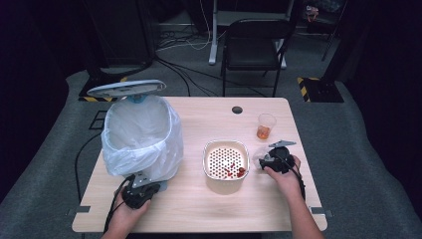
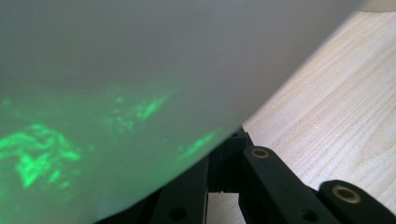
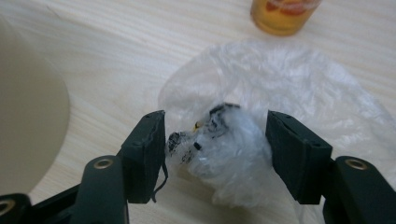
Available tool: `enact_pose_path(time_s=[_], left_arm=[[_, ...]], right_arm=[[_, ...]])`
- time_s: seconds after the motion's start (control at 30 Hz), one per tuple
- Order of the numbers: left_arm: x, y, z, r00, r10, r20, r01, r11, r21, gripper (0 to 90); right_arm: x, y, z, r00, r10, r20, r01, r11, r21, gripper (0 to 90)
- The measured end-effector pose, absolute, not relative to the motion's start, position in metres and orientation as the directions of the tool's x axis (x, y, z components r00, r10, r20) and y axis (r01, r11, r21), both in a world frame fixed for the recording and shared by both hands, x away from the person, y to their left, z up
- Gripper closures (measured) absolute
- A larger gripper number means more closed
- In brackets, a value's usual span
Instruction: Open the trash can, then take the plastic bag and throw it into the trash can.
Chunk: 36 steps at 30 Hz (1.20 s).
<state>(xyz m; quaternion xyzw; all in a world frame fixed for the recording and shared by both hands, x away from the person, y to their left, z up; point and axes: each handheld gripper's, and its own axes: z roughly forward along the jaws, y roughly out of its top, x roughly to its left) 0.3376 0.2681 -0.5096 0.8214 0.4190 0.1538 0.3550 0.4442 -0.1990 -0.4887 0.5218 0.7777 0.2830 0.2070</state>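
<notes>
A crumpled wad of clear plastic wrap (image 3: 233, 154) with dark specks lies on the wooden table (image 1: 199, 209), right of the white strainer bowl (image 1: 206, 160). My right gripper (image 3: 215, 128) is open. Its jaws stand on either side of the wad, each with a thin gap to it. In the high view the right gripper (image 1: 264, 162) sits by the bowl's right side, with the wrap (image 1: 257, 155) at its tip. My left gripper (image 1: 148, 186) rests at the foot of the bag-lined white bin (image 1: 142, 134). The bag (image 2: 140, 93) covers most of its shut jaws (image 2: 224, 161).
The bin's lid (image 1: 127, 88) stands raised. The strainer bowl holds a few red scraps (image 1: 238, 172). A clear cup of orange liquid (image 1: 265, 125) stands behind the wrap, near the table's right edge. A black chair (image 1: 254, 45) stands beyond the table.
</notes>
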Motion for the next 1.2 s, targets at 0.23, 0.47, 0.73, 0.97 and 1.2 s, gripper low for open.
enact_pose_path(time_s=[0.23,0.47,0.73,0.97,1.2], left_arm=[[0.337,0.268,-0.510,0.600,0.799,-0.041,0.578,-0.397,0.713,90.0],[0.337,0.267,-0.510,0.596,0.802,-0.043,0.578,-0.391,0.716,90.0],[0.337,0.266,-0.509,0.597,0.801,-0.040,0.579,-0.396,0.713,90.0],[0.337,0.266,-0.509,0.599,0.800,-0.035,0.577,-0.401,0.712,90.0],[0.337,0.266,-0.509,0.599,0.800,-0.035,0.577,-0.401,0.712,90.0]], right_arm=[[0.441,-0.200,-0.497,-0.362,0.932,0.006,0.701,0.268,0.661,47.7],[0.436,-0.202,-0.492,-0.390,0.921,0.023,0.690,0.275,0.669,61.6],[0.429,-0.201,-0.451,-0.439,0.897,0.053,0.671,0.288,0.684,61.6],[0.429,-0.201,-0.423,-0.461,0.885,0.070,0.669,0.295,0.683,61.7],[0.421,-0.198,-0.395,-0.490,0.870,0.064,0.644,0.311,0.699,61.7]])
